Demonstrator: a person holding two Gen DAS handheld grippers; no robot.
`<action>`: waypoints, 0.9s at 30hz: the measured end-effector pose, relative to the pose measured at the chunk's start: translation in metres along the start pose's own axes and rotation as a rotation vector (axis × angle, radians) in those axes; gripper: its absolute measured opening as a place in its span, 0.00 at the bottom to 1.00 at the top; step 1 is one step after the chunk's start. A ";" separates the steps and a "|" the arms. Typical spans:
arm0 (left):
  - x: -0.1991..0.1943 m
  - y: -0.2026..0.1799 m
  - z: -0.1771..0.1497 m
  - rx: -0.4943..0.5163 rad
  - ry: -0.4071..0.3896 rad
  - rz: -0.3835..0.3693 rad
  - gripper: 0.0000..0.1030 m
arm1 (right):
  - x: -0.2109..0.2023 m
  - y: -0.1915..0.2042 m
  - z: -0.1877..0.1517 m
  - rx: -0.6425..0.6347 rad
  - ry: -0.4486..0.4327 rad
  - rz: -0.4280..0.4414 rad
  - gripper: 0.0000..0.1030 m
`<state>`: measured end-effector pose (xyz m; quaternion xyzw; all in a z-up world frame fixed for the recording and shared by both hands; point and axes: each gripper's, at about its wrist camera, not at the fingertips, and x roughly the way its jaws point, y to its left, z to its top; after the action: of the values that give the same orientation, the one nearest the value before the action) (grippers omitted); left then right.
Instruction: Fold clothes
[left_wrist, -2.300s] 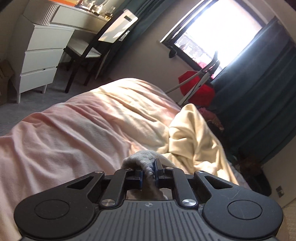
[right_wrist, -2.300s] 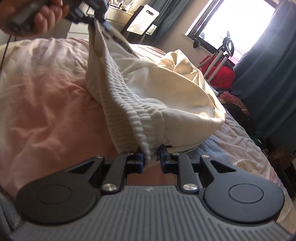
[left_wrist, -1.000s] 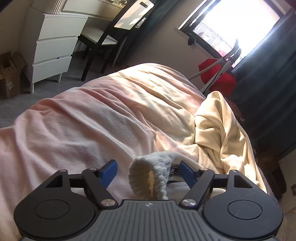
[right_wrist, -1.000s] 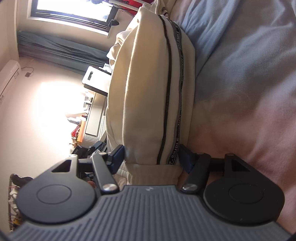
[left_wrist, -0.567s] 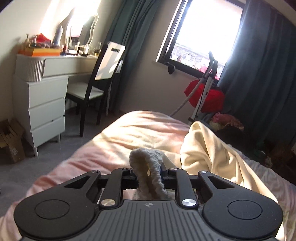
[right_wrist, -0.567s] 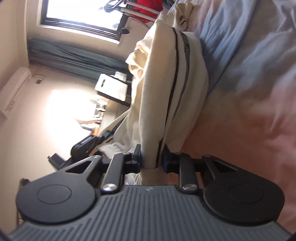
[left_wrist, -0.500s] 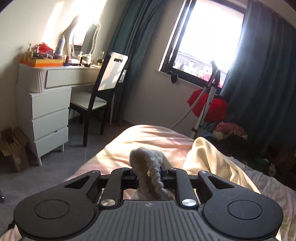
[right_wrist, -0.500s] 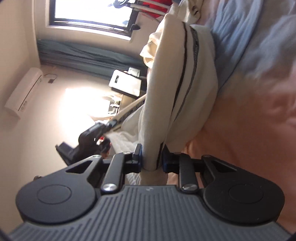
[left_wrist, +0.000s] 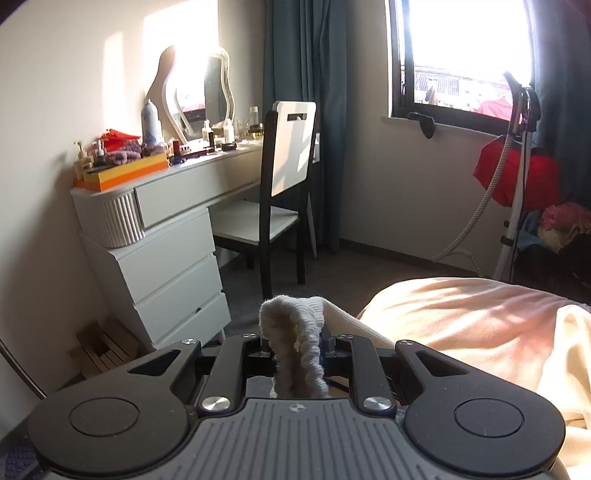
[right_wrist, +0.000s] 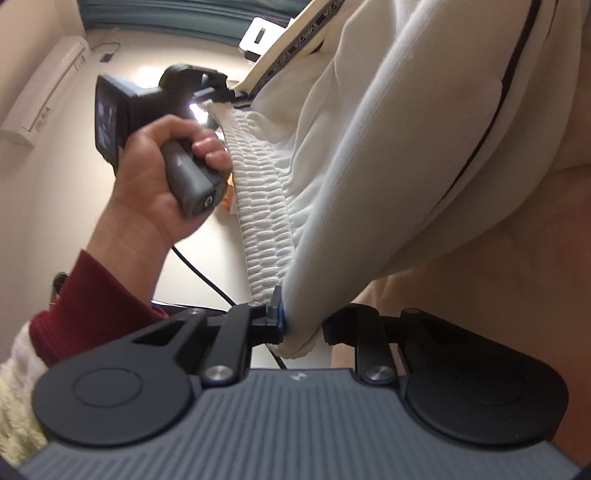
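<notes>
Left gripper (left_wrist: 293, 345) is clamped on the ribbed waistband (left_wrist: 295, 354) of the cream trousers (right_wrist: 388, 155); the bunched band sticks up between the two fingers. Right gripper (right_wrist: 301, 326) is also closed on the trousers, pinching a smooth fold of cloth just beside the waistband; the blue pad (right_wrist: 280, 319) on its left finger presses against the fabric.

In the right wrist view the waistband runs taut between the two grippers, from the right one up to the left one, which a hand (right_wrist: 159, 184) in a dark red sleeve (right_wrist: 92, 306) holds by the handle. The rest of the garment, with a dark side stripe (right_wrist: 506, 85), hangs off toward the upper right of the frame.

Left wrist view: trousers held up off the bed (left_wrist: 461, 317), near its left edge; pink bedding below and to the right, more cream cloth at the right edge of frame. Beyond the bed: white dresser (left_wrist: 166, 258), chair (left_wrist: 280, 192), window (left_wrist: 461, 55).
</notes>
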<state>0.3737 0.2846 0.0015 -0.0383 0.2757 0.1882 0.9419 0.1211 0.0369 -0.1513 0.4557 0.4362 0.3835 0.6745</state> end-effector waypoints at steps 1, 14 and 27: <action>0.010 0.002 -0.006 -0.010 0.006 -0.018 0.20 | 0.009 -0.002 0.002 0.001 0.017 -0.011 0.22; -0.009 -0.012 -0.043 0.067 0.009 -0.006 0.65 | -0.012 0.027 0.009 -0.164 0.108 -0.108 0.91; -0.198 -0.091 -0.062 0.135 -0.128 -0.230 0.87 | -0.210 0.104 0.020 -0.570 -0.222 -0.388 0.89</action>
<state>0.2222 0.1235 0.0515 0.0057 0.2206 0.0622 0.9734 0.0587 -0.1303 0.0019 0.1970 0.3140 0.3028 0.8780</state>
